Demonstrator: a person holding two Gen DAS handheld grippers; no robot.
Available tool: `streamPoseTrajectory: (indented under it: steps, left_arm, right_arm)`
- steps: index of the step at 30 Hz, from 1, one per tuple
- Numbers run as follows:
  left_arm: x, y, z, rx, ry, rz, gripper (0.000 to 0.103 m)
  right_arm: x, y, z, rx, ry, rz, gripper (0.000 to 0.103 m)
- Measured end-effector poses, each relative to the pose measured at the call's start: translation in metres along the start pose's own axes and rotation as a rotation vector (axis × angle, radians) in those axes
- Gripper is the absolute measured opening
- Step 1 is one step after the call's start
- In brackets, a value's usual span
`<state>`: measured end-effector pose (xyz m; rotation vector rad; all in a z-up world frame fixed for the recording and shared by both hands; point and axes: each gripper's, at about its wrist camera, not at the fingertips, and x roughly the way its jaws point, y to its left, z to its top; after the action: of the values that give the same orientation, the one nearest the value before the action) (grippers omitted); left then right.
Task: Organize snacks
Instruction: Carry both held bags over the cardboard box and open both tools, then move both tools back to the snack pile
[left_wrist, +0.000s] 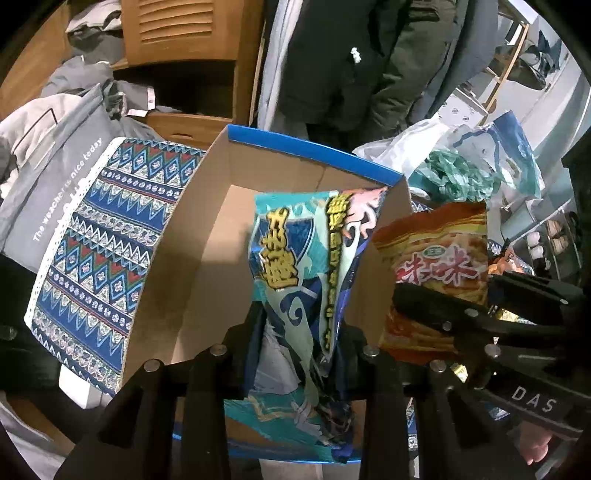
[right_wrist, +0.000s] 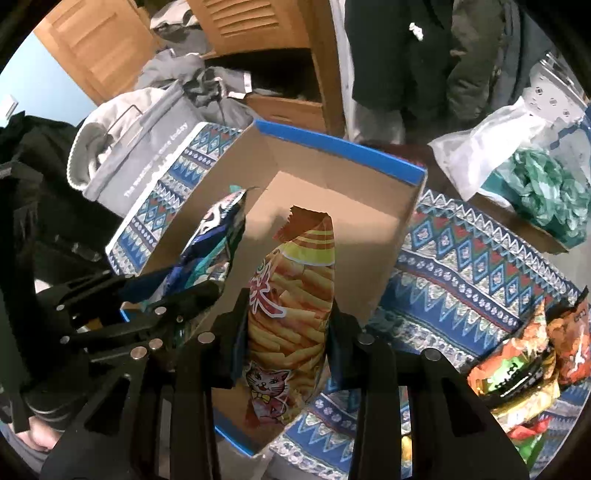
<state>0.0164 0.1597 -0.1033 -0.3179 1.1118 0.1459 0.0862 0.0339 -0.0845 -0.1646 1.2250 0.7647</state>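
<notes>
My left gripper (left_wrist: 295, 332) is shut on a teal and blue snack bag (left_wrist: 295, 258) and holds it over the open cardboard box (left_wrist: 207, 229) with a blue rim. My right gripper (right_wrist: 286, 325) is shut on an orange snack bag (right_wrist: 291, 295) with a cat picture, held over the same box (right_wrist: 369, 236). The orange bag (left_wrist: 439, 258) and the right gripper (left_wrist: 461, 321) show at the right of the left wrist view. The teal bag (right_wrist: 210, 251) and the left gripper (right_wrist: 166, 306) show at the left of the right wrist view.
The box stands on a blue patterned cloth (right_wrist: 480, 273). More snack bags (right_wrist: 524, 362) lie on the cloth at the right. A grey bag (left_wrist: 55, 177) sits left of the box, plastic bags (right_wrist: 535, 177) far right. A wooden cabinet (left_wrist: 184, 55) and a dark-coated person (left_wrist: 351, 55) are behind.
</notes>
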Motion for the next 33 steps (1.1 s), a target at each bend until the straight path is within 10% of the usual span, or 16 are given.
streamPoseTrajectory:
  steps: [8,33]
  left_arm:
    - [-0.006,-0.003,0.001,0.013,-0.019,0.022,0.053]
    - [-0.022,-0.089,-0.007,0.169,-0.06,-0.053,0.075]
  right_arm:
    - [-0.011,-0.007,-0.001,0.032,-0.032,-0.011,0.062]
    - [-0.091,-0.087,-0.06,0.15,-0.108,-0.159,0.067]
